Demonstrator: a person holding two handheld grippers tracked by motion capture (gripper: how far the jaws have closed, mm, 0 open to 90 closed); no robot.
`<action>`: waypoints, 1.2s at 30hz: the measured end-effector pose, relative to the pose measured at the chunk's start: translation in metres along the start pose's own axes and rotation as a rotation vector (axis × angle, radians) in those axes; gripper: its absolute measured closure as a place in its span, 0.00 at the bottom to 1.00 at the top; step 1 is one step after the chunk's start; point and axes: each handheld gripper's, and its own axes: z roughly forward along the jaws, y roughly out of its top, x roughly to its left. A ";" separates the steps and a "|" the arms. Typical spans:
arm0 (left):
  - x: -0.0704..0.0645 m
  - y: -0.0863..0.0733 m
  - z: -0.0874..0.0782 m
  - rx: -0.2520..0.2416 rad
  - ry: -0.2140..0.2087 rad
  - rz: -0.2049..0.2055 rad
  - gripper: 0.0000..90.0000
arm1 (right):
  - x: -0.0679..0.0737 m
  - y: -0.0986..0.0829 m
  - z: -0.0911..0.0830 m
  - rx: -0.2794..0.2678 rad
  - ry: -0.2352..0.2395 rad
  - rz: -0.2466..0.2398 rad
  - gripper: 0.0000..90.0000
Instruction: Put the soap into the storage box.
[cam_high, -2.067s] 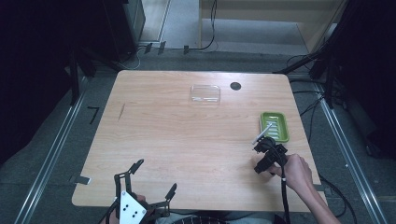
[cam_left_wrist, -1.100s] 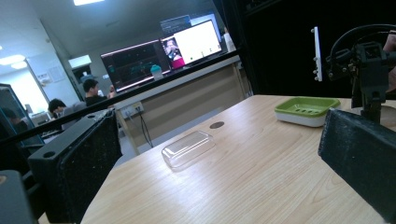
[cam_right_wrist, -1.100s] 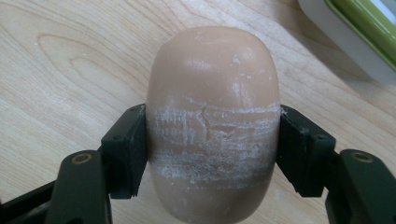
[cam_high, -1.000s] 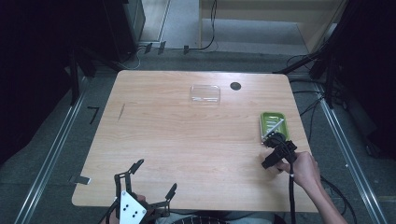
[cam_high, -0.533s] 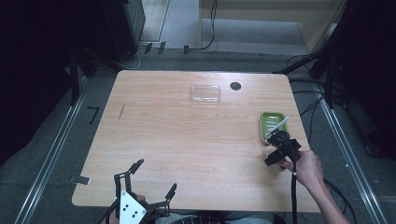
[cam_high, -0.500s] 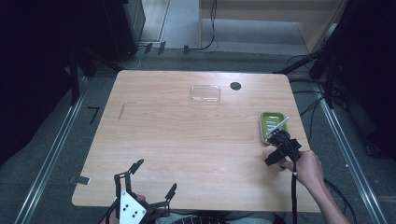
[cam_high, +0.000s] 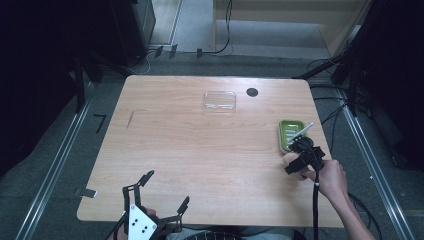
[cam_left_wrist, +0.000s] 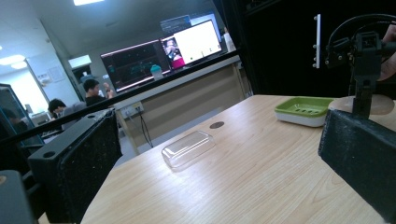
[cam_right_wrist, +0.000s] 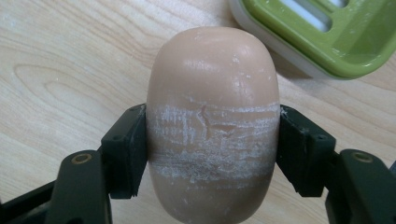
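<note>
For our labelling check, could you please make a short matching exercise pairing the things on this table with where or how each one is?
Things:
1. soap
2. green dish
3. clear lid
4. left gripper

Places or states:
A. open at the table's near edge
B. at the far side, next to a dark round hole
C. clamped between the right gripper's jaws
D. at the right edge, nothing in it, just beyond the soap

Pairs: 1-C, 2-D, 3-B, 4-A
</note>
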 end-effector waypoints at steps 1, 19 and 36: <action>0.000 0.000 0.000 0.000 0.000 0.000 0.00 | 0.000 0.000 -0.001 0.000 0.000 0.015 0.37; -0.001 0.000 0.001 -0.002 -0.003 -0.001 0.00 | -0.014 0.002 -0.009 -0.034 -0.014 0.077 0.37; 0.000 0.000 0.001 0.001 -0.002 -0.001 0.00 | -0.024 0.017 -0.014 -0.073 -0.019 0.126 0.37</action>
